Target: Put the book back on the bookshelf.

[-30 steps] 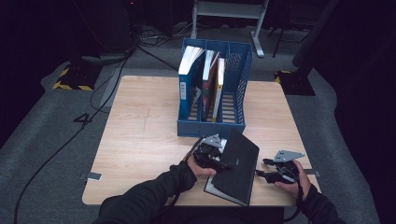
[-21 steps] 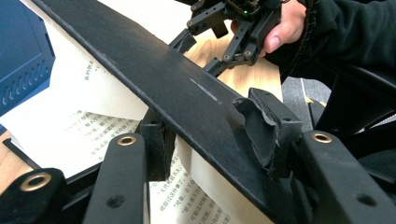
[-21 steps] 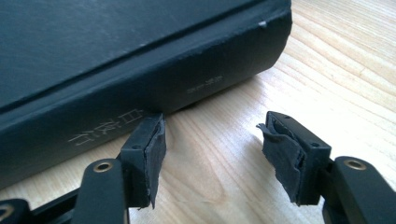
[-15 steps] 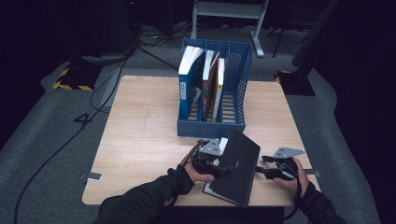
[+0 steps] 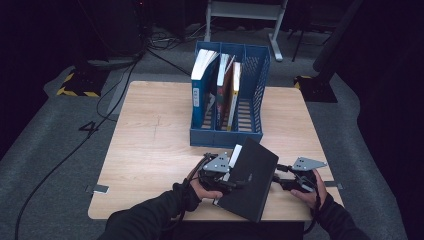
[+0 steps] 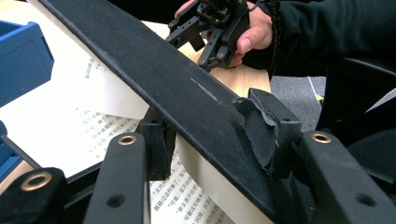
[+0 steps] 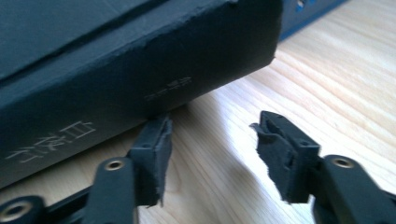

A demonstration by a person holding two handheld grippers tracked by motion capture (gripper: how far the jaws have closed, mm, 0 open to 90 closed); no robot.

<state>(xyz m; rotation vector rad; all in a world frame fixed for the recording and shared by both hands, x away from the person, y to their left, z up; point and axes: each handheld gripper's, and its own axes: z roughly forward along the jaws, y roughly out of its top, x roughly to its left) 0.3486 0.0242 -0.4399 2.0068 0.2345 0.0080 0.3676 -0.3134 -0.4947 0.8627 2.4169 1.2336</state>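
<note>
Books counted: four in all. One black book (image 5: 248,181) at the near edge of the bench (image 5: 150,140), tilted, its cover lifted off the printed pages (image 6: 70,126) underneath. Three more standing upright in the blue file rack (image 5: 227,135) farther back at mid-bench: one thick with a blue spine (image 5: 199,90) in the left slot, two slimmer ones (image 5: 227,92) side by side in the middle slot. Three slots in the rack.

Tools counted: two, one per hand. Left tool (image 6: 210,140) clamped on the black book's raised cover, one pad under it against the pages, the other pad on top of it. Seen from above as the left tool (image 5: 220,172) at the book's left edge, with the left hand (image 5: 200,187) behind it. Right tool (image 7: 210,140) with jaws apart and just closing in, nothing between them but bare wood; left pad just beside the book's spine corner (image 7: 154,70), perhaps brushing it, hard to tell. Gold lettering on that spine. Same right tool (image 5: 284,181) from above just beside the book's right edge, held low over the bench by the right hand (image 5: 307,192). Also in the left gripper view, far off past the cover, right tool (image 6: 205,32) with fingers (image 6: 252,37) wrapped round it.

Grey plates: two, one atop each tool.
</note>
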